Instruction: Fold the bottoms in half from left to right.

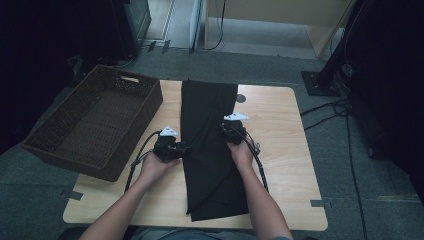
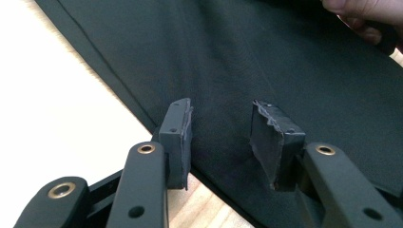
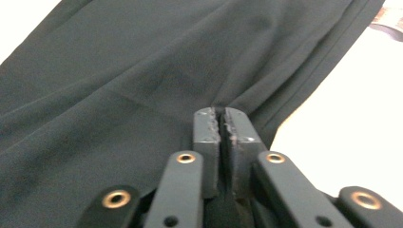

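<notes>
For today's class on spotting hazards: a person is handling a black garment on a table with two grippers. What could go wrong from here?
1. The right gripper pinches just a small fold near the edge of the black garment; a pull may slip it free.
2. The left gripper is open over the cloth, so lifting now would drag the garment lopsided.
3. The garment's far end lies beside the basket and could snag its rim.

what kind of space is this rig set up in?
Probably a lab or office workspace, not a home: a small wooden table stands on grey carpet, loose cables run over the floor, and dark equipment stands surround it. A wicker basket sits beside black trousers.
</notes>
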Tool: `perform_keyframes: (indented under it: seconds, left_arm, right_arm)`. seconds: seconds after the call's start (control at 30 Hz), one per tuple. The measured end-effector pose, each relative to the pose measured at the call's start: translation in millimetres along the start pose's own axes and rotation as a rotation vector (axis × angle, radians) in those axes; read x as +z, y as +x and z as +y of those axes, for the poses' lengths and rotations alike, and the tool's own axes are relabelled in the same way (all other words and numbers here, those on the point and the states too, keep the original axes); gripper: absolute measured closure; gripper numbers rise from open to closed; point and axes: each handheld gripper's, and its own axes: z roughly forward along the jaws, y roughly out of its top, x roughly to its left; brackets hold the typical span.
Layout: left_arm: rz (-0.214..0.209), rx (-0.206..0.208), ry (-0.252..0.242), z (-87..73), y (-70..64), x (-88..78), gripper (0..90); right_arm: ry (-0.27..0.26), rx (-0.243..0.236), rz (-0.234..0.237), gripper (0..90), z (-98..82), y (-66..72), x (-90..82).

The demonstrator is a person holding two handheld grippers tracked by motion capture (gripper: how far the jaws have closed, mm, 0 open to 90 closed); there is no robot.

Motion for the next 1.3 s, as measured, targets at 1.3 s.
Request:
perform_keyframes:
  seconds: [1.3]
  left_arm:
    - [0.108,-0.127,0.03,65.0,56.4,25.5,44.7]
  right_arm:
    - [0.084,0.101,0.253,88.8,-57.0,-8.4,-84.8]
